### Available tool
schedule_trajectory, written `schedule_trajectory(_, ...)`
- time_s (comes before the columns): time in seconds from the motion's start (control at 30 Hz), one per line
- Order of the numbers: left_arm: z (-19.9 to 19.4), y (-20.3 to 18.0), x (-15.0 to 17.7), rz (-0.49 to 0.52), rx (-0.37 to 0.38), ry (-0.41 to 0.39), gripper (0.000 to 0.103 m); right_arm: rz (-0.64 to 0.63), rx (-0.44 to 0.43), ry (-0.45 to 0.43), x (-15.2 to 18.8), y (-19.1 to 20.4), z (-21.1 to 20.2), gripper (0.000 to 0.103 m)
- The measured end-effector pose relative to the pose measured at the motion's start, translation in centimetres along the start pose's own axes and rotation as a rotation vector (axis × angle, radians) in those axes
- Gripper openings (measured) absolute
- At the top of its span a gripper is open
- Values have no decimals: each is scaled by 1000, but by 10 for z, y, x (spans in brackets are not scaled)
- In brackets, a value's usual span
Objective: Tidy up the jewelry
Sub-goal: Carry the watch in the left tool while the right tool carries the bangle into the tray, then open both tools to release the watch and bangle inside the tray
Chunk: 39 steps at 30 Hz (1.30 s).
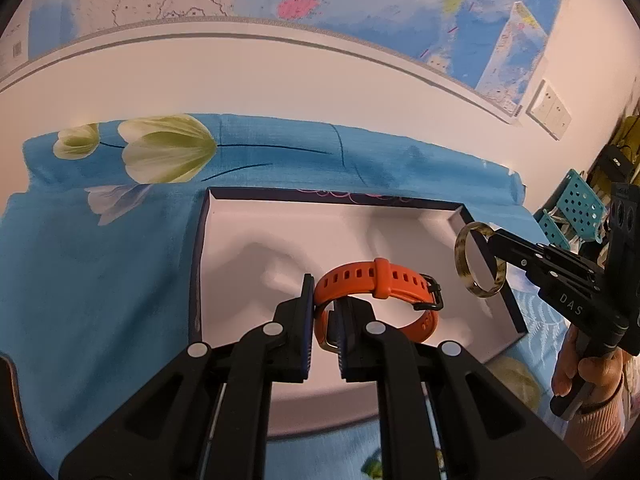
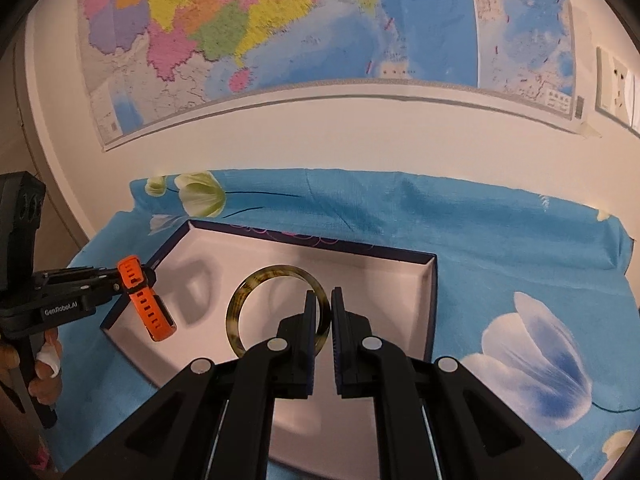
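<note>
My left gripper (image 1: 324, 300) is shut on an orange watch (image 1: 376, 280) and holds it above the open box (image 1: 280, 232) with dark rim and white inside. It also shows in the right wrist view (image 2: 138, 280) at the left. My right gripper (image 2: 320, 300) is shut on a mottled yellow-brown bangle (image 2: 256, 280), held above the box (image 2: 380, 280). In the left wrist view that bangle (image 1: 480, 264) hangs over the box's right rim.
The box lies on a blue cloth with tulip prints (image 1: 100, 260), against a white wall with a map (image 2: 280, 20). A teal perforated rack (image 1: 576, 208) stands at the right. Wall sockets (image 1: 550, 108) sit beside the map.
</note>
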<state>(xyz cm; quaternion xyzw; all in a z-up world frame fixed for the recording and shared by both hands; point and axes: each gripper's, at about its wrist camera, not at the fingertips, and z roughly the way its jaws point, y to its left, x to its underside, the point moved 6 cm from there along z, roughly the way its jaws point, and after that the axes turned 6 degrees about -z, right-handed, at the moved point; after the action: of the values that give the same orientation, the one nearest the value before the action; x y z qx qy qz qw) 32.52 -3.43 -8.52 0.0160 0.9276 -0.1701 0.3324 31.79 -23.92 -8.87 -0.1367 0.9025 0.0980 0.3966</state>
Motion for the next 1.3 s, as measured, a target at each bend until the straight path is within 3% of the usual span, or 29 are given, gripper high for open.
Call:
schedule_trajectory(0.5, 50, 9, -18, -53, -58, 90, 10, 48, 33, 88, -5, -11, 52, 6)
schedule_trajectory(1.0, 74, 12, -26, -90, -111, 159, 10, 56, 90, 164, -6, -19, 79, 6)
schedule_trajectory(1.3, 87, 15, -38, -133, -127, 150, 17, 62, 103, 126, -4, -24, 69, 18)
